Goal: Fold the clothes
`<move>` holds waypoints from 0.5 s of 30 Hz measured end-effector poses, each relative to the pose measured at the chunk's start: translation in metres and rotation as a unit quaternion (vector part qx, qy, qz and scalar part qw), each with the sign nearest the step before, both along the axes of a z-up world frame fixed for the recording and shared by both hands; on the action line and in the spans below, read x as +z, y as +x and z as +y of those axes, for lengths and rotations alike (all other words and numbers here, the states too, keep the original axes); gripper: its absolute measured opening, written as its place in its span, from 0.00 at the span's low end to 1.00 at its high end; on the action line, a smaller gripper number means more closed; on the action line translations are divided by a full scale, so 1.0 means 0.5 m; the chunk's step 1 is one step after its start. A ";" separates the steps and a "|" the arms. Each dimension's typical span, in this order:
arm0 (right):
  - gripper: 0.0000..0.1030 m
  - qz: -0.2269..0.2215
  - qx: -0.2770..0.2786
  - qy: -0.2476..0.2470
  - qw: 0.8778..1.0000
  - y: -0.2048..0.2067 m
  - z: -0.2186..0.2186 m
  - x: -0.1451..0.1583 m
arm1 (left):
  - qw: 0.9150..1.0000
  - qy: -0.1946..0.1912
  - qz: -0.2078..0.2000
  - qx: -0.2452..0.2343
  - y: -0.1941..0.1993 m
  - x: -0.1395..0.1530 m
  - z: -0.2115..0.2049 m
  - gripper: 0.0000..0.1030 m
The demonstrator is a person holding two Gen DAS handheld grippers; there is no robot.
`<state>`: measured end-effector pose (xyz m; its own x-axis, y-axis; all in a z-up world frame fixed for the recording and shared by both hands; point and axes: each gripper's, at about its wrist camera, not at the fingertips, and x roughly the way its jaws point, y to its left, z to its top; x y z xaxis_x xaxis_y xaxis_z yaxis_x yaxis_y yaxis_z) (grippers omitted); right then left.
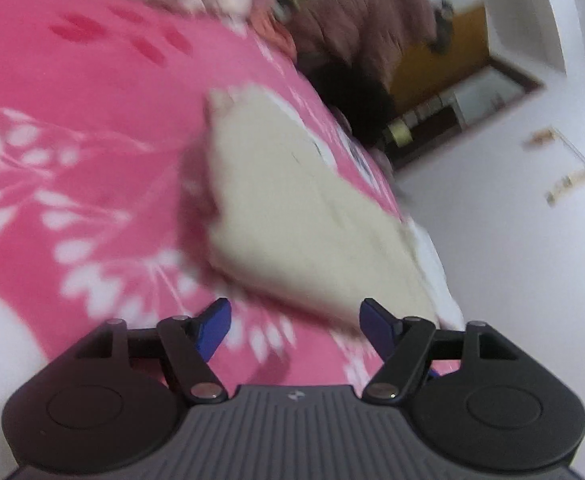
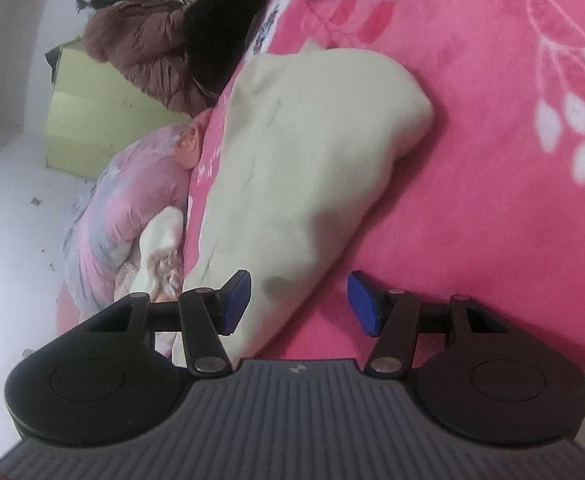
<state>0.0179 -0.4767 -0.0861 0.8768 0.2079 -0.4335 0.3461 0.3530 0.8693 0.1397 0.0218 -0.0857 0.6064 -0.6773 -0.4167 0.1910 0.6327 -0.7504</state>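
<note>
The cream garment (image 2: pixel 312 152) lies on the pink floral blanket (image 2: pixel 492 200) near the bed's edge, bunched into a rough, lumpy shape rather than a neat flat fold, so I judge folding barely begun or only partly done. The left gripper (image 1: pixel 294 330) hovers at its near end, jaws spread and empty. The right gripper (image 2: pixel 298 304) likewise has spread jaws, the cloth lying between them ungripped.

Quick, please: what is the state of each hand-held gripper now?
Left hand-held gripper: open, holding nothing.
Right hand-held gripper: open, cream garment between fingers, not gripped.
</note>
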 end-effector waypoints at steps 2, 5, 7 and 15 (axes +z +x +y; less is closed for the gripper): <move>0.52 -0.003 -0.015 0.004 1.000 0.012 -0.003 -0.004 | 1.000 0.012 -0.020 0.016 0.005 -0.003 -0.013 0.73; 0.50 -0.012 -0.042 0.014 0.999 0.020 -0.010 -0.015 | 0.999 0.018 -0.031 0.037 0.024 -0.009 -0.029 0.73; 0.50 -0.020 -0.060 0.018 0.998 0.027 -0.014 -0.023 | 0.998 0.012 -0.030 0.059 0.038 -0.014 -0.037 0.72; 0.27 -0.031 -0.083 0.002 0.996 0.060 -0.018 -0.034 | 0.991 -0.003 0.049 0.124 0.093 -0.007 -0.020 0.16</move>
